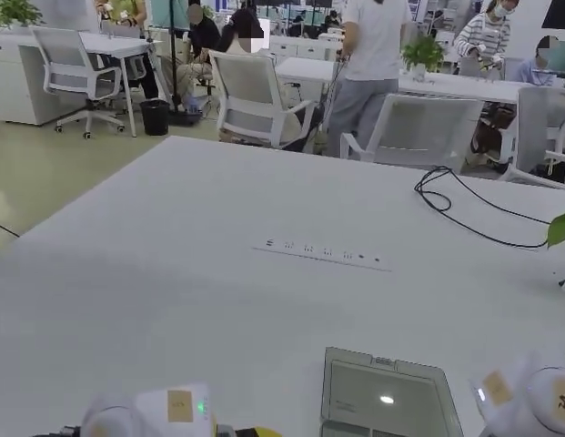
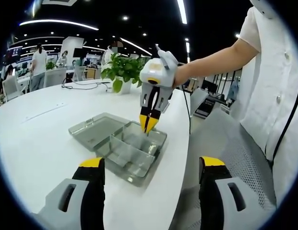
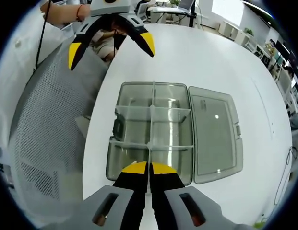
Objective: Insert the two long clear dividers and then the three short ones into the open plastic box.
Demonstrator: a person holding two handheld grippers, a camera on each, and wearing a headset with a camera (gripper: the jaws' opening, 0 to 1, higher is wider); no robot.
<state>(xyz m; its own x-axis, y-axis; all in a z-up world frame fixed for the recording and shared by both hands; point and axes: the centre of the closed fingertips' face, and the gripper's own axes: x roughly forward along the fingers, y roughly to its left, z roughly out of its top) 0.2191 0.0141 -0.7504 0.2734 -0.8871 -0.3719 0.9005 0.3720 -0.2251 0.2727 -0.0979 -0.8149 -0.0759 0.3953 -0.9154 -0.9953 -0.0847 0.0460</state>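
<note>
The open clear plastic box (image 3: 132, 127) lies near the table's edge, its lid (image 3: 216, 132) folded flat beside it; the lid (image 1: 387, 396) also shows at the bottom of the head view. Two clear cross dividers (image 3: 153, 109) stand inside the box. A thin clear divider (image 3: 151, 124) runs lengthwise down the middle. My right gripper (image 3: 149, 167) is shut on that divider's near end, and its tips point down into the box (image 2: 125, 143) in the left gripper view. My left gripper (image 2: 152, 163) is open and holds nothing, apart from the box on its far side (image 3: 112, 48).
A black cable (image 1: 455, 196) loops on the far right of the white table, near a green leaf (image 1: 562, 228). A socket strip (image 1: 323, 253) is set into the middle of the table. A potted plant (image 2: 122, 72) stands beyond the box. White chairs (image 1: 418, 127) line the far edge.
</note>
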